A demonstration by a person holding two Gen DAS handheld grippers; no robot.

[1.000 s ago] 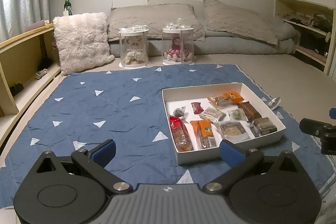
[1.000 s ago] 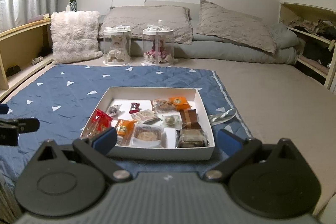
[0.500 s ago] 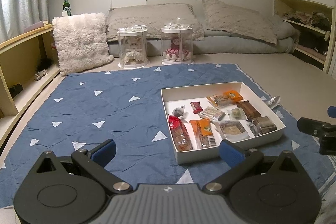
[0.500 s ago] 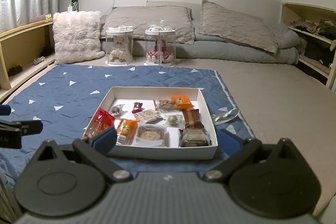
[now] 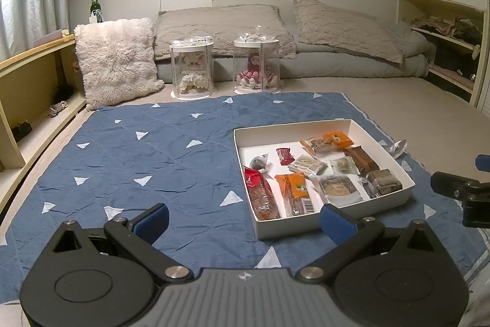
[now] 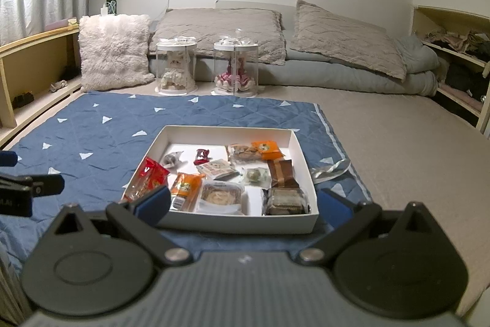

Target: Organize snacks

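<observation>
Both hand-held grippers (jaws apart) have barely shifted toward the snack box (image 6: 235, 224).

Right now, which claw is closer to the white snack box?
Right. The right claw hangs open just in front of the white snack box, its fingers spanning the near wall. The left claw sits open off the box's near-left corner, over the blue quilt.

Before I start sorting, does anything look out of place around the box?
One thing: a crumpled silvery wrapper lies on the blue blanket just outside the right wall of the white box, apart from the snacks inside. Both grippers are open and empty.
</observation>
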